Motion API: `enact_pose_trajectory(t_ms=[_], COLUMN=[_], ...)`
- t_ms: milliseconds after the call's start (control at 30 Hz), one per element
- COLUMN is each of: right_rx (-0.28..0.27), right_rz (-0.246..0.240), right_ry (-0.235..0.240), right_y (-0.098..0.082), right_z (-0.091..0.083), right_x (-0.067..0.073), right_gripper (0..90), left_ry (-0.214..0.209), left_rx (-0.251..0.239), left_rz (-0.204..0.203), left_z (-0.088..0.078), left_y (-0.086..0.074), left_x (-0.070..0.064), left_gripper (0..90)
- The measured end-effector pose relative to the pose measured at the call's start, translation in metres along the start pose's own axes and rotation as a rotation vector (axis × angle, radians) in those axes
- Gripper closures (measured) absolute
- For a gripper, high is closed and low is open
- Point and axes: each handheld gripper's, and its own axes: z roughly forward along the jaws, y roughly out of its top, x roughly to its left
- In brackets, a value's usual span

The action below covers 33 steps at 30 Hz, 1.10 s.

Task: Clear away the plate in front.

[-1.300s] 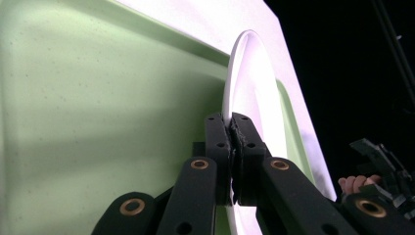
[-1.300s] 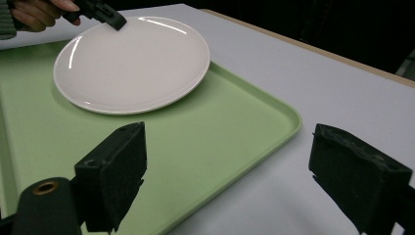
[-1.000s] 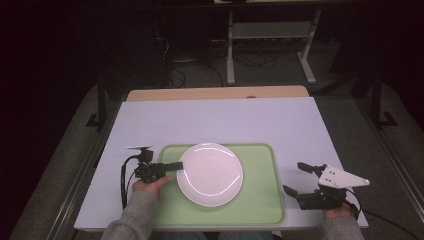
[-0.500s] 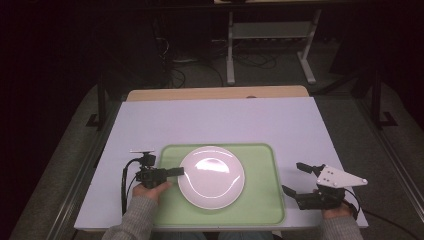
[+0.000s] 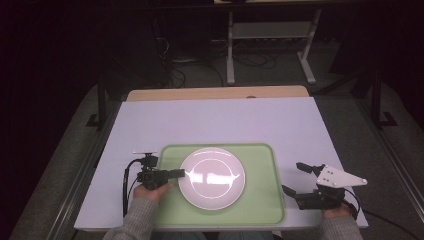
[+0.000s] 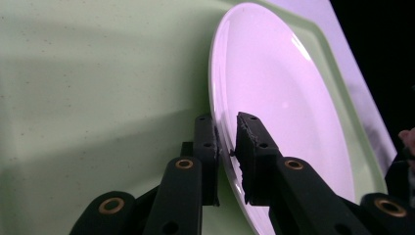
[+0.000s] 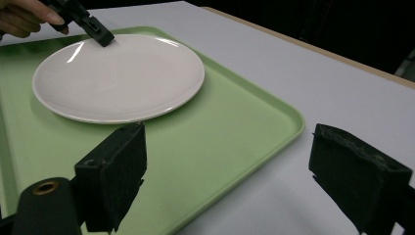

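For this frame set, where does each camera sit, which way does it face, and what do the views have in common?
High view: above the person's side, facing forward and down on the table; forearms and both grippers show.
Left gripper view: rides the left gripper, facing along its jaws at the plate rim between them.
Right gripper view: rides the right gripper, facing across the tray between wide jaws.
All three share plate and tray.
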Motion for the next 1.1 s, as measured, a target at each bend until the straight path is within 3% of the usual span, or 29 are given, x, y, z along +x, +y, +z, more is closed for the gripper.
enact_pose_trajectory(t_ms=[333, 533, 967, 1100], right_rx=[0.004, 0.0, 0.004, 0.007], right_rz=[0.002, -0.001, -0.002, -0.002], right_ry=[0.001, 0.0, 0.002, 0.003], right_y=[0.0, 0.0002, 0.0006, 0.0005], right_z=[0.0004, 0.0004, 0.0018, 0.0025], right_x=[0.0003, 0.0001, 0.0006, 0.0006], right_gripper=[13.5, 13.4, 13.4, 13.4], left_ry=[0.008, 0.002, 0.006, 0.016], left_rx=[0.012, 0.012, 0.002, 0.004], left_rz=[0.004, -0.015, 0.001, 0.027], left_z=[0.002, 0.0034, 0.0031, 0.0015], left_y=[-0.0022, -0.0071, -0.0095, -0.0097], left_x=[0.0004, 0.004, 0.0024, 0.0014], left_gripper=[77.6, 77.0, 76.1, 74.8])
